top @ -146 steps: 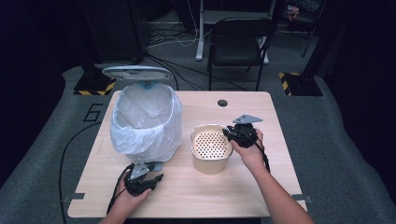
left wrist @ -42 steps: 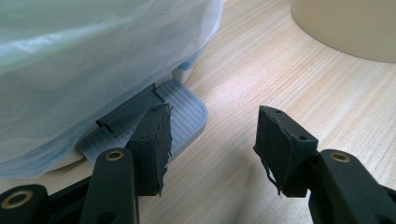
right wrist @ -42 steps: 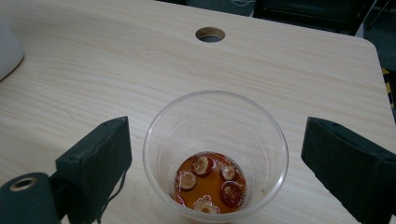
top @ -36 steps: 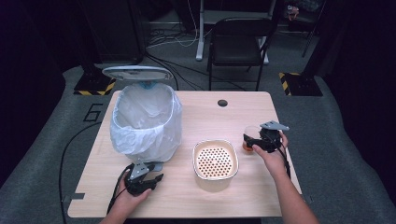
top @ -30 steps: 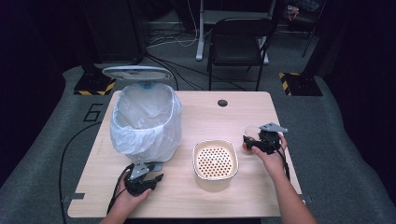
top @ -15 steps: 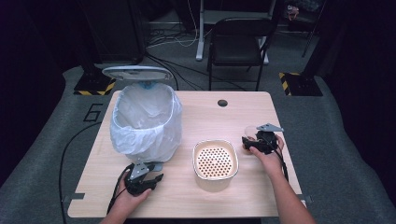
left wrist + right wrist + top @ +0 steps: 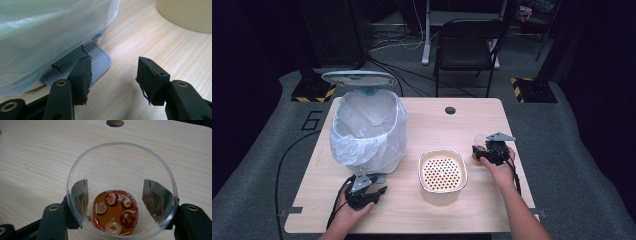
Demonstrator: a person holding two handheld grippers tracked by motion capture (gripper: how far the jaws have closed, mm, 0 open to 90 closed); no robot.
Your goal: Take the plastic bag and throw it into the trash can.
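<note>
Your right gripper [image 7: 482, 151] sits near the right edge of the desk [image 7: 427, 120], just right of the cream strainer bowl [image 7: 442, 171]. Its fingers [image 7: 79, 192] are closed on a clear plastic cup [image 7: 122, 190], one on each side of the wall, holding it upright. In the right gripper view you look down into the cup: a shallow pool of amber liquid [image 7: 115, 212] lies at the bottom with several round, dark-rimmed slices floating in it. A round hole [image 7: 450, 110] in the desk lies beyond the cup, toward the far edge.

Your left gripper [image 7: 369, 192] rests at the near left of the desk, just in front of the bin [image 7: 367, 127]. Its fingers [image 7: 81, 75] are spread well apart and hold nothing. In the left gripper view the grey ribbed pedal [image 7: 98, 62] of the bin lies just beyond the left finger, under the bulging white bag [image 7: 50, 30] that lines the bin. The bin's lid [image 7: 359, 78] stands open at the back. The side of the strainer bowl shows at the upper right of that view.
</note>
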